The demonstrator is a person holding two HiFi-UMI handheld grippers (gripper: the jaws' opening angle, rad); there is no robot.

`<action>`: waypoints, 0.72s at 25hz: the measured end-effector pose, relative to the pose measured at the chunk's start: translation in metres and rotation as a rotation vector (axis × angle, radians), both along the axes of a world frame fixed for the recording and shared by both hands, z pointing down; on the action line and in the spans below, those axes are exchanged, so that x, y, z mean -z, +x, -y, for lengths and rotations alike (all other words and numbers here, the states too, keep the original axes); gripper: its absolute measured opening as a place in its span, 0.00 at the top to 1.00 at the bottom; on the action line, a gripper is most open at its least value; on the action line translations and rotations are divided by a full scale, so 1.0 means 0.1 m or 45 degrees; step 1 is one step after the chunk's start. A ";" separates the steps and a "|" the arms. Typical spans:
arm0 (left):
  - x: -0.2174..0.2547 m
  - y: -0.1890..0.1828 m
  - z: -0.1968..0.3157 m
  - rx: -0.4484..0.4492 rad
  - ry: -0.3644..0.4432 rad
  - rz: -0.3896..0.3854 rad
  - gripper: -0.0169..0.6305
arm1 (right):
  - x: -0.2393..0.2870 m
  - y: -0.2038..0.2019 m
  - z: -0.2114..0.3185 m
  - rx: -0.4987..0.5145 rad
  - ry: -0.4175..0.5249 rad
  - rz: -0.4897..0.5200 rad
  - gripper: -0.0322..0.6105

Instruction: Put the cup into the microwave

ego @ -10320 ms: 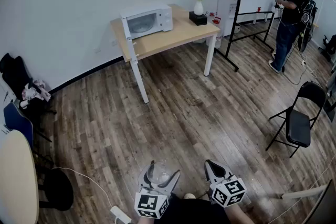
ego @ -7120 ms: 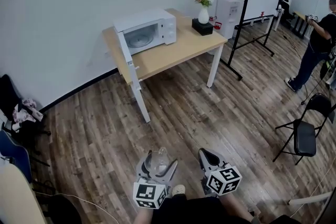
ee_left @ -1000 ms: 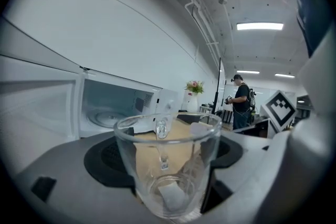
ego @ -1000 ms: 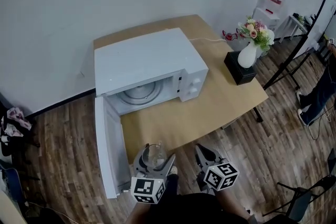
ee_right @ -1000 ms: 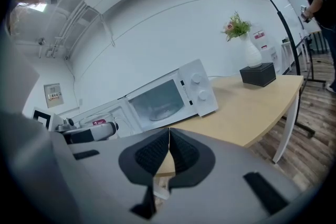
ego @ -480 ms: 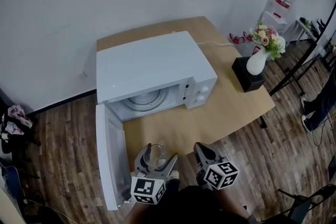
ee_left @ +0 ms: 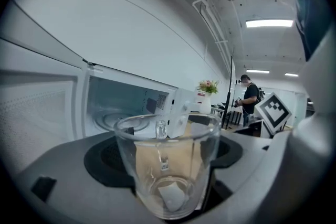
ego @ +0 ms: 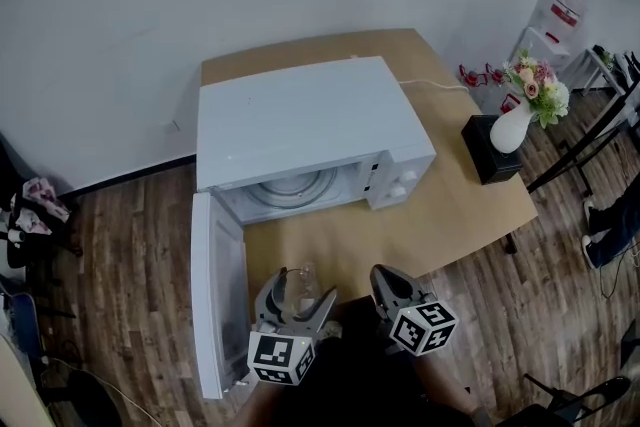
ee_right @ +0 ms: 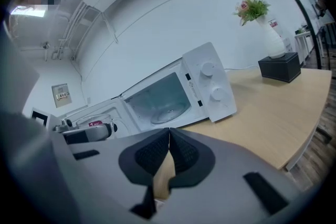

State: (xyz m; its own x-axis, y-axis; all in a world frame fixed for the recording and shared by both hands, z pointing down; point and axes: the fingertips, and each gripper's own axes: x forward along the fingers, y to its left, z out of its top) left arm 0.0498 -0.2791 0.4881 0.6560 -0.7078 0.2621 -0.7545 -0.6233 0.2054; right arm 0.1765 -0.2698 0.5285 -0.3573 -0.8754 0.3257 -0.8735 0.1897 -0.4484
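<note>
A clear glass cup [ee_left: 168,165] stands upright between the jaws of my left gripper [ego: 297,293], which is shut on it; the cup [ego: 297,287] shows at the bottom of the head view. Ahead, a white microwave [ego: 310,135] sits on a wooden table [ego: 440,215] with its door [ego: 215,295] swung wide open to the left, and its glass turntable [ee_left: 113,120] shows inside. My right gripper [ego: 388,287] is beside the left one, shut with nothing in it; its pads [ee_right: 181,152] meet. Both grippers hover at the table's near edge.
A white vase of flowers [ego: 528,110] stands on a black box [ego: 492,150] at the table's right end. A white water dispenser [ego: 555,15] is by the wall. A person [ee_left: 249,99] stands far off to the right. A grey wall runs behind the table.
Both grippers and the cup have come a little closer to the table. The microwave and its open door have shifted right and slightly down in the head view.
</note>
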 end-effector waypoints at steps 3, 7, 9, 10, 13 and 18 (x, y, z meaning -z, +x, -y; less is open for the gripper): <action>0.00 -0.02 0.09 0.051 -0.002 0.003 0.35 | 0.01 -0.02 0.13 0.055 -0.003 -0.006 0.96; 0.03 0.00 0.26 0.121 -0.006 -0.009 0.35 | 0.05 -0.01 0.33 0.126 -0.008 -0.017 0.96; 0.05 0.01 0.34 0.153 -0.003 -0.012 0.35 | 0.06 0.00 0.42 0.158 -0.014 -0.021 0.96; 0.06 0.01 0.38 0.169 -0.002 -0.012 0.35 | 0.07 -0.01 0.46 0.175 -0.018 -0.022 0.96; 0.08 0.01 0.48 0.215 -0.002 -0.014 0.35 | 0.07 -0.03 0.56 0.232 -0.029 -0.028 0.96; 0.06 0.00 0.60 0.278 -0.005 -0.011 0.35 | 0.04 -0.09 0.72 0.315 -0.039 -0.027 0.96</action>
State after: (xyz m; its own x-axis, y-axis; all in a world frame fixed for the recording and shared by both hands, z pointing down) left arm 0.0494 -0.3394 0.4816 0.4899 -0.8322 0.2598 -0.8695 -0.4448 0.2147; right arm 0.1680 -0.3415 0.5241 -0.5521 -0.7520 0.3601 -0.8114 0.3853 -0.4394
